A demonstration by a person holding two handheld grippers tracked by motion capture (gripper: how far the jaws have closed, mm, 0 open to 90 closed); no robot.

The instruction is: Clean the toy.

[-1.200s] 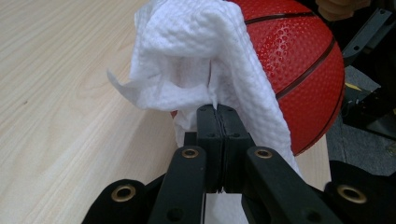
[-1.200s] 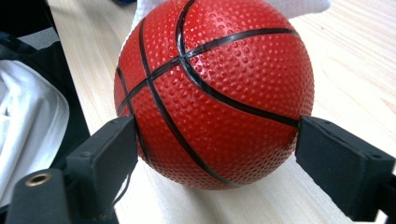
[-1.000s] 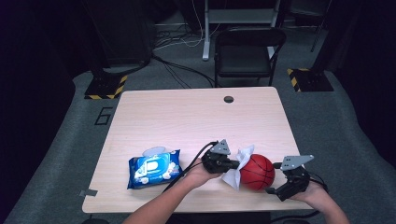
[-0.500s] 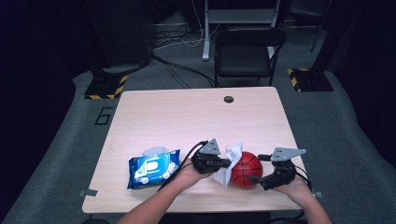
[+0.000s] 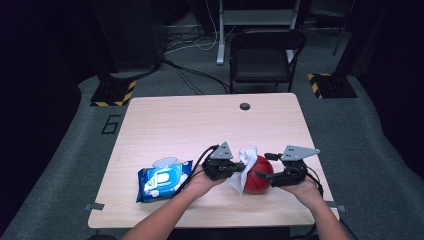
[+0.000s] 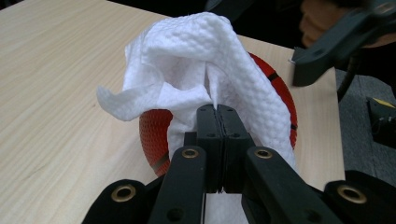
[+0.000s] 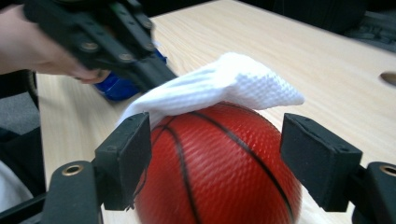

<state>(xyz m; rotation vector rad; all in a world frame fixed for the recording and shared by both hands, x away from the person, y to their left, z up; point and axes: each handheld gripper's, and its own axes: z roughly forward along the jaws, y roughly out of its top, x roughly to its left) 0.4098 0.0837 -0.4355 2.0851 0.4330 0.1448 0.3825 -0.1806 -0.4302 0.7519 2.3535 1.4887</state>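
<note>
The tabletop (image 5: 210,120) is pale wood, with a black chair (image 5: 262,55) standing beyond its far edge. A blue pack of wipes (image 5: 162,180) lies near the front left, just beside the person's left forearm. A small red ball (image 5: 257,175) with black seams, patterned like a basketball, sits near the front edge between the two hands. A white wipe (image 5: 245,162) drapes over the top and left side of the ball. The left hand-held gripper (image 5: 239,169) has its jaws pressed tight together on a fold of the wipe, as the left gripper view shows. The right hand-held gripper (image 5: 261,175) has just been closing its jaws around the ball; in the right gripper view the left pad meets the ball's side, while the right pad stands slightly clear.
</note>
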